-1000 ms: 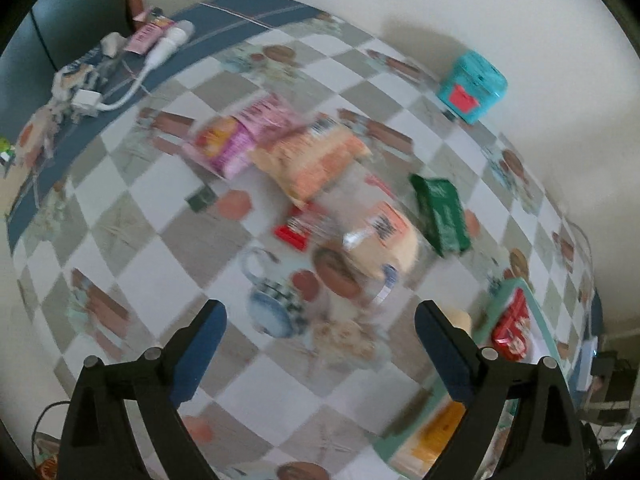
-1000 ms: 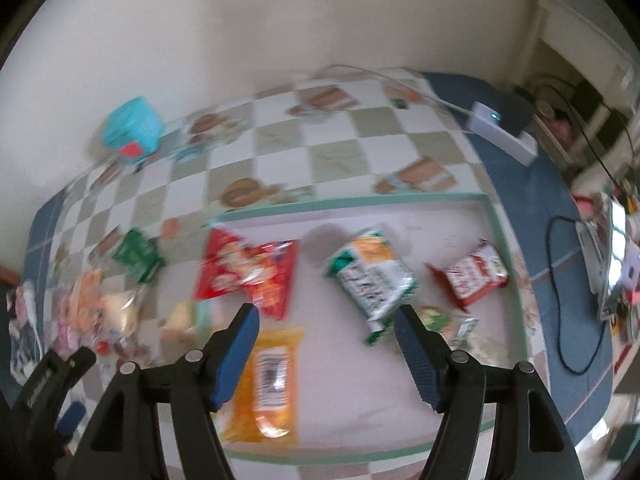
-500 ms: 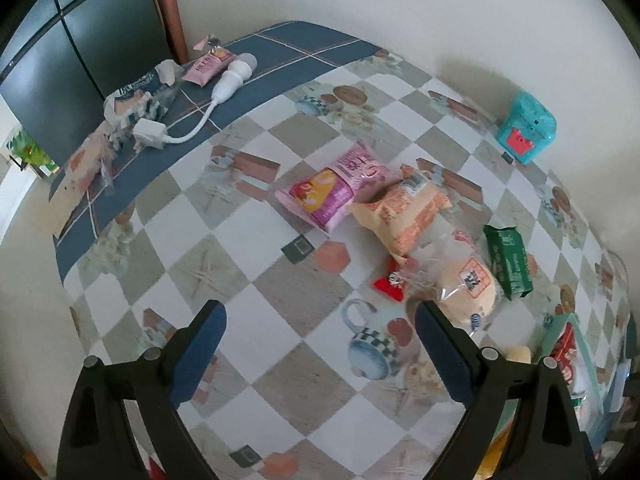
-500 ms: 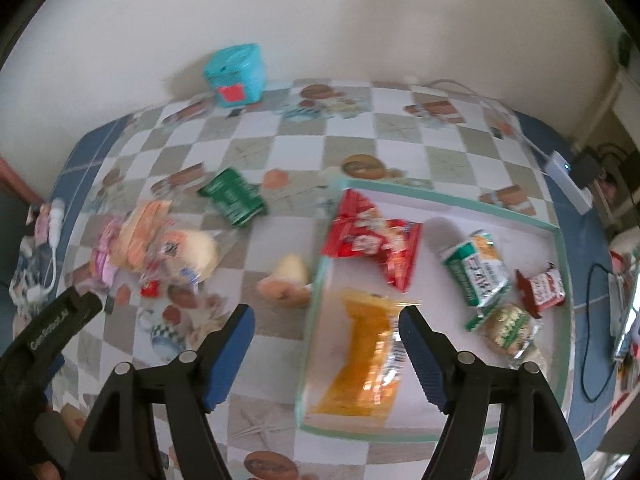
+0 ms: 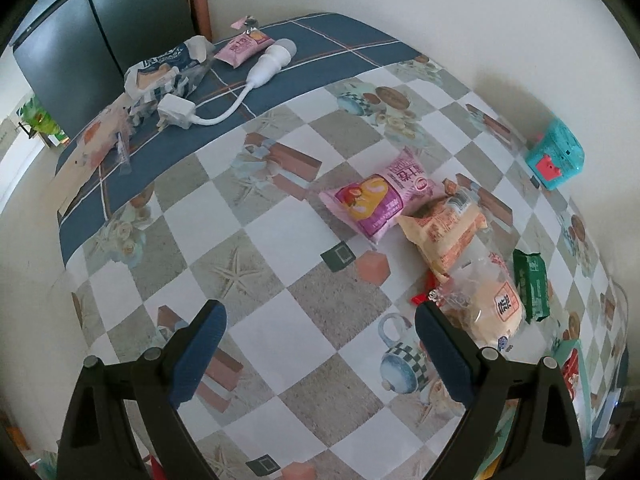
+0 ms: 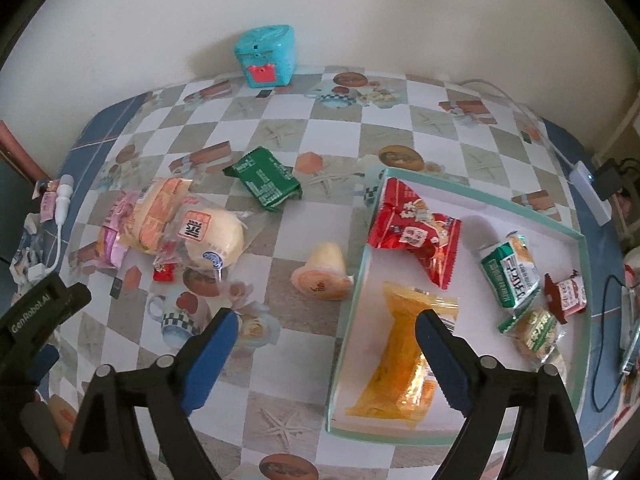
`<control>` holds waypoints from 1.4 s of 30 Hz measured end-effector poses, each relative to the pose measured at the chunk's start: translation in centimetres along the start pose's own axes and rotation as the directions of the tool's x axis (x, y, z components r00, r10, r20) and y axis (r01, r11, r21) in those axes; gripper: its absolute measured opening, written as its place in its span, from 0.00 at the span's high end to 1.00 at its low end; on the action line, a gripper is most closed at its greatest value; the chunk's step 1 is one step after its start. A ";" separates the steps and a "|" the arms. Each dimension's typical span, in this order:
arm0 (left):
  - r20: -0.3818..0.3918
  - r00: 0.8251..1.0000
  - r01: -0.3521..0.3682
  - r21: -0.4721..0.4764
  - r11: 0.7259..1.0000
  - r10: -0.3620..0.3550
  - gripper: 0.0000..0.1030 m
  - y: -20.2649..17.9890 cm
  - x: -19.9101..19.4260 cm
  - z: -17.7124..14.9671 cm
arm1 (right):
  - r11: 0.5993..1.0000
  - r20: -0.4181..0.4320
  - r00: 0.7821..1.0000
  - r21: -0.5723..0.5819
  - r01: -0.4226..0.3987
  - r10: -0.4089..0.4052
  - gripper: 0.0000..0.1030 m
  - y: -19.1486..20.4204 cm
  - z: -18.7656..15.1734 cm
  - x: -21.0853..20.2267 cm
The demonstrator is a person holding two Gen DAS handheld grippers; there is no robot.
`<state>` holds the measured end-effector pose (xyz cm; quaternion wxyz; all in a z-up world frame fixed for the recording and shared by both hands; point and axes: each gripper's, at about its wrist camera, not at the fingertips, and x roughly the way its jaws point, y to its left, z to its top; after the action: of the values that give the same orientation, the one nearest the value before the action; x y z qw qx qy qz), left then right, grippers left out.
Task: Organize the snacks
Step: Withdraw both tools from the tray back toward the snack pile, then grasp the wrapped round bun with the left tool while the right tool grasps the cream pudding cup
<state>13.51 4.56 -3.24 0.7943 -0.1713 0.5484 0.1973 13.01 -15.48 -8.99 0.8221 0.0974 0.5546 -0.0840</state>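
Left claw (image 5: 320,334) agape, empty; right claw (image 6: 326,338) opening, empty.

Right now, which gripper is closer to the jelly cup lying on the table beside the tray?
Right. The right gripper hangs just in front of the jelly cup, jaws opening and empty. The left gripper sits farther off at the cup's left, past the bun packets.

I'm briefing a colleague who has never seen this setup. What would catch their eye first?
Probably the shallow teal-rimmed tray at the right of the checkered table, holding a red snack bag and an orange packet. Left of it, loose snacks lie on the tablecloth: a green packet, a wrapped bun and a jelly cup beside the tray. A turquoise box stands against the wall.
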 end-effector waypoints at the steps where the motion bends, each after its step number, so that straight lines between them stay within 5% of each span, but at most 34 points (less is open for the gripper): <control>1: -0.003 1.000 0.005 0.004 1.000 -0.005 0.07 0.0 0.1 0.0 | 1.000 0.000 1.000 0.003 -0.005 0.005 0.10 -0.1 0.0 0.1; 4: -0.020 0.999 0.042 0.023 0.999 -0.041 0.07 -0.2 0.3 0.2 | 0.999 0.002 1.000 0.024 -0.025 0.025 0.00 -0.5 0.1 0.5; 15: -0.096 0.985 0.152 0.097 0.984 -0.143 0.07 -1.6 1.8 0.7 | 0.992 0.017 0.998 0.104 -0.068 0.066 0.00 -2.4 1.2 1.3; 25: -0.117 0.982 0.162 0.137 0.977 -0.146 0.07 -3.3 3.3 1.6 | 0.992 0.031 0.994 0.076 -0.104 0.102 0.00 -1.6 2.2 2.5; 42: -0.162 0.966 0.224 0.122 0.967 -0.203 0.07 -5.8 5.6 2.1 | 0.995 -0.018 0.995 0.030 -0.096 0.097 0.39 -0.1 2.7 5.7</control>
<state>19.95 1.27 -7.49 0.7780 -0.1880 0.5966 0.0583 17.56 -16.49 -13.32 0.8183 0.1368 0.5559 -0.0512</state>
